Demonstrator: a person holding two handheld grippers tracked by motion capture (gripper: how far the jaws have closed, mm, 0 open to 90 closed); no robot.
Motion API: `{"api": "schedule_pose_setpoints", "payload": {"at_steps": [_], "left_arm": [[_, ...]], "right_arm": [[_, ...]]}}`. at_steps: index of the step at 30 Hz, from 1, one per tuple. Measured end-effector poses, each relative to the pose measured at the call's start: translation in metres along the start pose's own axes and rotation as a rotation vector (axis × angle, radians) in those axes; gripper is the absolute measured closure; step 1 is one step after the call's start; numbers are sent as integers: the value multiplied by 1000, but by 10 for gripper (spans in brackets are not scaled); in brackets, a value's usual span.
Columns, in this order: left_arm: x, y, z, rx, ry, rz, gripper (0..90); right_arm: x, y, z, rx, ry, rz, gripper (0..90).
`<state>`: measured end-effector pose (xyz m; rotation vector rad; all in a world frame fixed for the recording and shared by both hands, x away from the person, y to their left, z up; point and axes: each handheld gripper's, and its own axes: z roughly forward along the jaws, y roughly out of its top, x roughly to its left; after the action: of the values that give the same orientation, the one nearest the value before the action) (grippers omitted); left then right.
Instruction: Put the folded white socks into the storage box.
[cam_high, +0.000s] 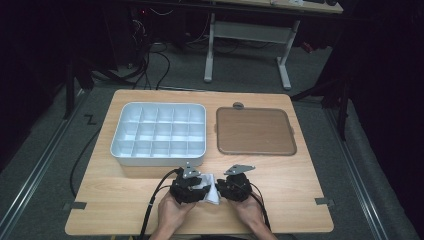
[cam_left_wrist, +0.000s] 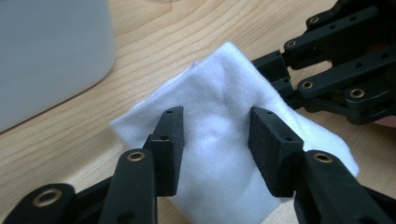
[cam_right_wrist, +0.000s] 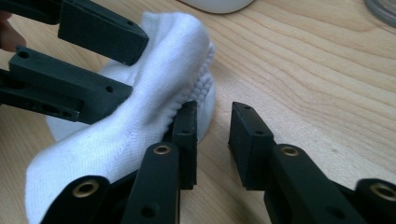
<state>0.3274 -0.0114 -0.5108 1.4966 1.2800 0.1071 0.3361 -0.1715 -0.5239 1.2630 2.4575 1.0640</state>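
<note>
High view: a white sock lies at the table's near edge between both grippers. Left gripper straddles it, jaws apart; right gripper gapes empty beside it — each should pinch only an edge.

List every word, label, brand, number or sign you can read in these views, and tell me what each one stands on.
None: no readable text in any view.
White sock: plain knit, no print or tag visible.
White compartment tray: bare, no markings.
Brown lid: no label visible.
Left tool and right tool: black jaws with screws and brass pins, no lettering.
Wooden table: grey tape pieces at its edges, unmarked.
</note>
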Motion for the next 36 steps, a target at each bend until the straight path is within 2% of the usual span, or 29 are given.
{"api": "schedule_pose_setpoints", "payload": {"at_steps": [2,5,8,11,16,19,24,31,36], "left_arm": [[0,1,0,2,0,-1,559],[0,1,0,3,2,-5,560],[0,1,0,0,7,-3,560],[0,2,1,0,8,-8,560],[2,4,2,7,9,-10,563],[3,4,3,12,12,-7,563],[7,1,5,12,4,12,563],[9,0,5,31,-5,45,575],[8,-2,6,28,-4,66,576]], "right_arm": [[-1,0,-6,-23,-25,8,690],[0,1,-25,-88,-54,8,690],[6,3,-42,-138,-42,-25,702],[17,4,-48,-151,-14,-67,709],[24,2,-41,-141,23,-77,714],[25,0,-35,-121,24,-77,722],[21,-2,-24,-85,11,-78,758],[13,-7,-17,-82,16,-80,874],[10,-8,-12,-66,14,-86,882]]}}
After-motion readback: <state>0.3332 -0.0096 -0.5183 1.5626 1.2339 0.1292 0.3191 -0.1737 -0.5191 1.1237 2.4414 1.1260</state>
